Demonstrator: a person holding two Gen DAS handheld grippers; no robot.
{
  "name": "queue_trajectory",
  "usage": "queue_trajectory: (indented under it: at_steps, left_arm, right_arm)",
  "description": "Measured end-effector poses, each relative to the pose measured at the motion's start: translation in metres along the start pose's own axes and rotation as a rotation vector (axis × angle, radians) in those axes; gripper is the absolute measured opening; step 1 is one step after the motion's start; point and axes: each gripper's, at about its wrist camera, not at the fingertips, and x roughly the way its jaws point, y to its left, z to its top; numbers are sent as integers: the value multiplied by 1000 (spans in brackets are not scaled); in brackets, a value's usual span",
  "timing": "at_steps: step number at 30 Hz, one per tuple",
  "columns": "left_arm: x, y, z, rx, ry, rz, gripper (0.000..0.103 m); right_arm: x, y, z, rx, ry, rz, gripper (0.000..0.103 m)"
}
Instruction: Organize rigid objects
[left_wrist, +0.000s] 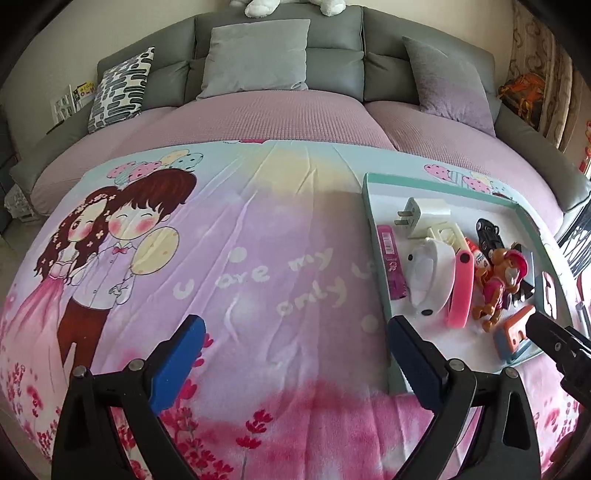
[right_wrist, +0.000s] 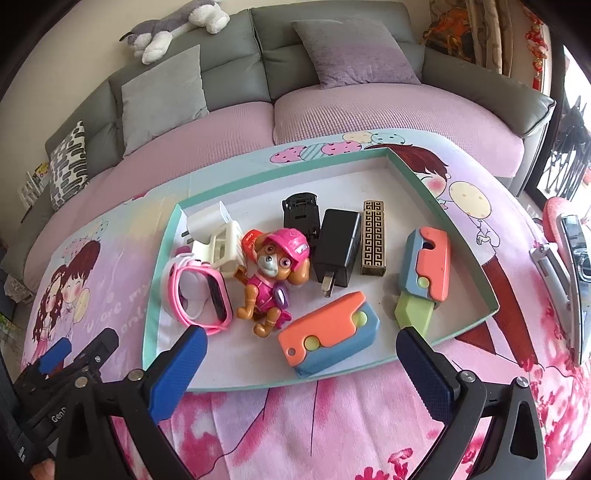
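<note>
A shallow teal-rimmed tray (right_wrist: 476, 266) lies on the cartoon-print blanket and holds several small objects: a pink watch (right_wrist: 199, 295), a toy dog in a pink helmet (right_wrist: 275, 273), a black charger (right_wrist: 338, 251), a patterned gold-black box (right_wrist: 373, 238), two orange-blue toy knives (right_wrist: 328, 334) (right_wrist: 426, 266), a white plug (right_wrist: 207, 225) and a black clip (right_wrist: 301, 212). My right gripper (right_wrist: 301, 363) is open and empty just in front of the tray. My left gripper (left_wrist: 297, 349) is open and empty over the blanket, left of the tray (left_wrist: 369, 206).
The blanket (left_wrist: 258, 240) covers a pink-sheeted sofa bed with grey cushions (left_wrist: 258, 55) at the back. A silver-white object (right_wrist: 557, 273) lies on the blanket right of the tray. A plush dog (right_wrist: 173, 27) rests on the sofa back.
</note>
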Motion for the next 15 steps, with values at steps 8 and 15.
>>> queue_trajectory:
  at_steps: [8, 15]
  left_arm:
    - [-7, 6, -17, 18, 25, 27, 99]
    - [-10, 13, -21, 7, 21, 40, 99]
  right_arm:
    - [0, 1, -20, -43, 43, -28, 103]
    - [0, 4, -27, -62, 53, -39, 103]
